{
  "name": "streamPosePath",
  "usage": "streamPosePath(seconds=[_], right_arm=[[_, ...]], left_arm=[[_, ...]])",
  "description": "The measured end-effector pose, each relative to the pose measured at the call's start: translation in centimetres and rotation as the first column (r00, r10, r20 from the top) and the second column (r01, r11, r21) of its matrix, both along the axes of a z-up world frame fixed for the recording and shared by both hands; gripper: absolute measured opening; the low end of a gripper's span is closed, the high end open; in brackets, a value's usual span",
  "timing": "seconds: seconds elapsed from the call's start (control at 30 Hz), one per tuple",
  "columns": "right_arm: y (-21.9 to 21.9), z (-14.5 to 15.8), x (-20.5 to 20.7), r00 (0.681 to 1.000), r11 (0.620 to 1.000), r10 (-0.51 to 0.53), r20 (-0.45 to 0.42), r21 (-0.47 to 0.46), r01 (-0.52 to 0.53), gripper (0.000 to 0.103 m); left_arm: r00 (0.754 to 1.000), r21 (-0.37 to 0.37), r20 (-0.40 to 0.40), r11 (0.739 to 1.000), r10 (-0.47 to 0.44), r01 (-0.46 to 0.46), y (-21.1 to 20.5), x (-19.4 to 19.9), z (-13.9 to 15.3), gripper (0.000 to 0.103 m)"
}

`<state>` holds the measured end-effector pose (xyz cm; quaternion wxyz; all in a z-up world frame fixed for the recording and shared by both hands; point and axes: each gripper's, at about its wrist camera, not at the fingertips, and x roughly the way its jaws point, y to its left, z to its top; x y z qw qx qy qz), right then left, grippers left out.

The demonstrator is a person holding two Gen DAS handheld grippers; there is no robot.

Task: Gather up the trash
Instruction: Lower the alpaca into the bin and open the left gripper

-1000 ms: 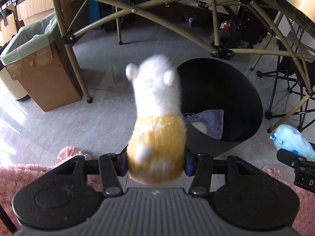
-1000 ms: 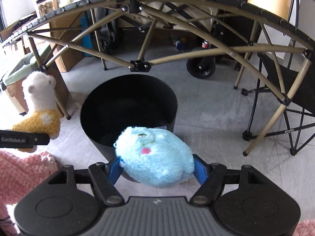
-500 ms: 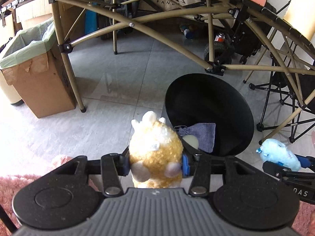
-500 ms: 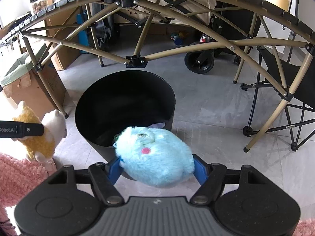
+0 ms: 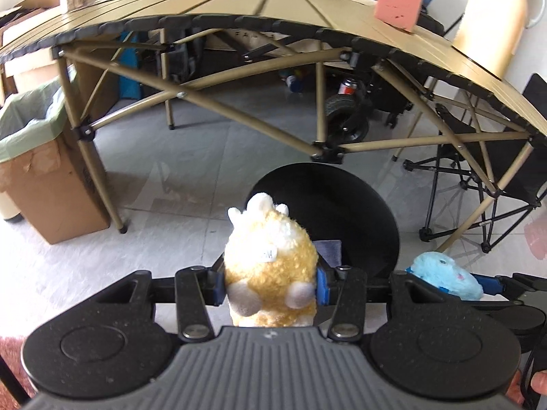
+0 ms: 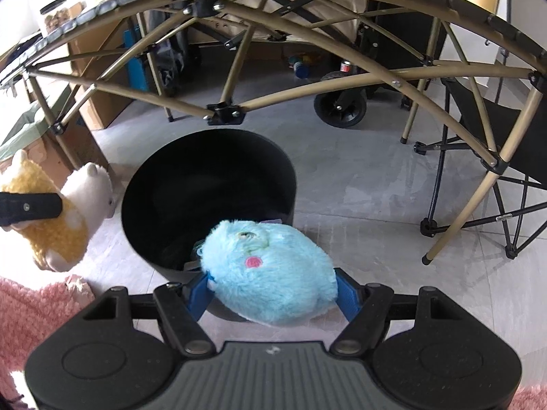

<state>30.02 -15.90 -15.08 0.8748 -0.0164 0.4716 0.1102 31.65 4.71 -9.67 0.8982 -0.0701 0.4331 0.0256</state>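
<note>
Left gripper (image 5: 270,288) clamps a yellow plush (image 5: 270,270) between its blue pads, having just squeezed tighter on it, and holds it beside the black bin's (image 5: 376,225) near rim. Right gripper (image 6: 273,294) grips a blue plush (image 6: 270,270) over the bin's front edge. Pink rug (image 6: 30,311) lies lower left; a tan table (image 5: 307,10) spans behind.

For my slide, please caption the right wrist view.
Blue plush toy held in jaws above black bin.

Fuzzy plush toys (image 5: 270,266), smooth black plastic bin (image 6: 208,184), glossy tile floor (image 5: 191,157).
</note>
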Motion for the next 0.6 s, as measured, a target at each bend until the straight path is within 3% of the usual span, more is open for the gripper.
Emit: streamPosePath(seconds=[0.3, 0.6], right_arm=[[-2.6, 0.4, 0.9, 0.997, 0.997, -0.076, 0.01, 0.031, 0.075, 0.072], [-4.6, 0.0, 2.0, 0.99, 0.989, -0.142, -0.007, 0.044, 0.143, 0.072]], left_arm=[[0.997, 0.002, -0.021, 0.997, -0.072, 0.073, -3.4, 3.7, -0.2, 0.047], [0.99, 0.002, -0.092, 0.994, -0.109, 0.11, -6.5, 7.6, -2.3, 0.047]])
